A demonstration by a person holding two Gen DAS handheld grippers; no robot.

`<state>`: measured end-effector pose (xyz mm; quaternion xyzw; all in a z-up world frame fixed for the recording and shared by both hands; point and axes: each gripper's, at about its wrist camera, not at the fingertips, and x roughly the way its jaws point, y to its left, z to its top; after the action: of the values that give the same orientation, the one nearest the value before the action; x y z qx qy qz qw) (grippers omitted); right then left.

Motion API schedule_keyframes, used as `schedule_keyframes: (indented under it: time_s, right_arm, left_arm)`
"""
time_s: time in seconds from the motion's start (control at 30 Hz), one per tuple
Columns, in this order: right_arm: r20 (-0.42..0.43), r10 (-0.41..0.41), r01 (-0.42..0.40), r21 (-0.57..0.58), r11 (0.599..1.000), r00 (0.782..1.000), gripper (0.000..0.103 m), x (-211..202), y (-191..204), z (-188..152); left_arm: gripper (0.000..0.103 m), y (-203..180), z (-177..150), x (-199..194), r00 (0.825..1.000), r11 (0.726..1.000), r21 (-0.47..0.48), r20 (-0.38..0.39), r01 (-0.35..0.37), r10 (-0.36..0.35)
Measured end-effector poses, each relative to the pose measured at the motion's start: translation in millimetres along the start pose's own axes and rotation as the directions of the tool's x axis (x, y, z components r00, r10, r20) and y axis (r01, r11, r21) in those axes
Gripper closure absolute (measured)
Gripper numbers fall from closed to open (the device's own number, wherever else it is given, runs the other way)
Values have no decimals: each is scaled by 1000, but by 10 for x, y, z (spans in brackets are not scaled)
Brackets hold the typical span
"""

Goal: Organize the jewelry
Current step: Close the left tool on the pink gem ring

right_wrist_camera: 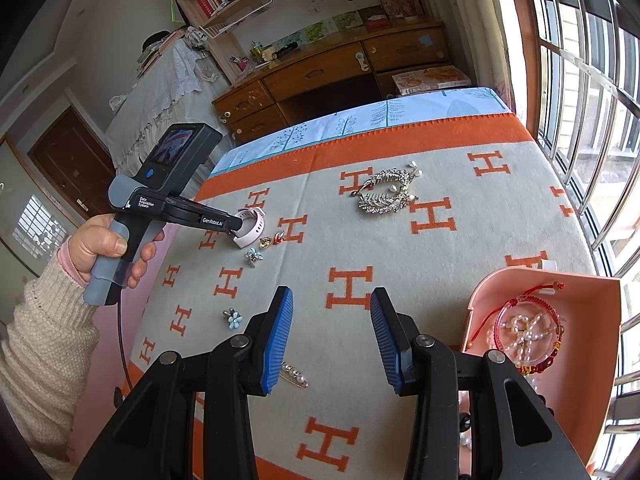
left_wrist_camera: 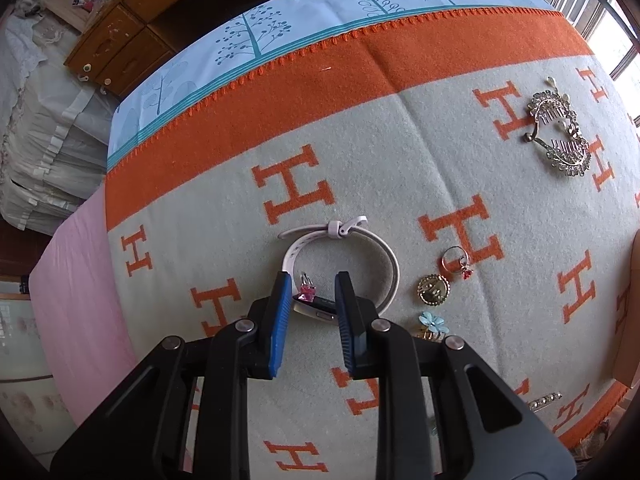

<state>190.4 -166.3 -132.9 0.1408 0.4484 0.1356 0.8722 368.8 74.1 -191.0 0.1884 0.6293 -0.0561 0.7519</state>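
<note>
A pale pink smartwatch (left_wrist_camera: 340,236) stands on its side on the orange-and-grey blanket (left_wrist_camera: 360,160). My left gripper (left_wrist_camera: 314,280) points steeply down at it, and its blue pads touch both sides of the dark watch case. A ring with a pink square stone (left_wrist_camera: 308,291) lies right at the case, between the fingertips. In the right wrist view a hand (right_wrist_camera: 108,248) holds the left gripper (right_wrist_camera: 240,226) at the watch (right_wrist_camera: 252,220). My right gripper (right_wrist_camera: 332,300) hovers open over bare blanket with nothing in it. A pink box (right_wrist_camera: 600,300) to its right holds bracelets and pearls.
A rhinestone hair comb (left_wrist_camera: 560,136) lies far right. Beside the watch are a gold brooch (left_wrist_camera: 433,289), a ring with a red charm (left_wrist_camera: 456,262) and a blue flower clip (left_wrist_camera: 432,322). Another blue flower (right_wrist_camera: 233,319) and a pearl pin (right_wrist_camera: 296,376) lie near my right gripper.
</note>
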Motion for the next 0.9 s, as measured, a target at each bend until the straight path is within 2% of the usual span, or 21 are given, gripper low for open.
schedule_keyframes:
  time_s: [0.17, 0.37, 0.47, 0.73, 0.9]
  right_arm:
    - [1, 0, 0, 0, 1000, 1000, 62, 6, 0, 3]
    - [1, -7, 7, 3, 1000, 1000, 62, 18, -14, 32]
    - [5, -23, 23, -7, 1000, 1000, 62, 42, -1, 99]
    - [-1, -63, 63, 59, 996, 998, 62, 308, -225, 647]
    - [-81, -138, 148, 145, 978, 987, 62, 763, -568, 1067]
  left_arm:
    - [97, -1, 25, 26, 1000, 1000, 1, -4, -17, 17]
    - [97, -51, 24, -41, 999, 999, 15, 17, -45, 45]
    - [97, -29, 31, -145, 999, 1000, -6, 41, -26, 26]
    - [97, 5, -15, -665, 988, 999, -33, 149, 38, -32]
    - [97, -32, -172, -1058, 969, 995, -29, 230, 96, -87]
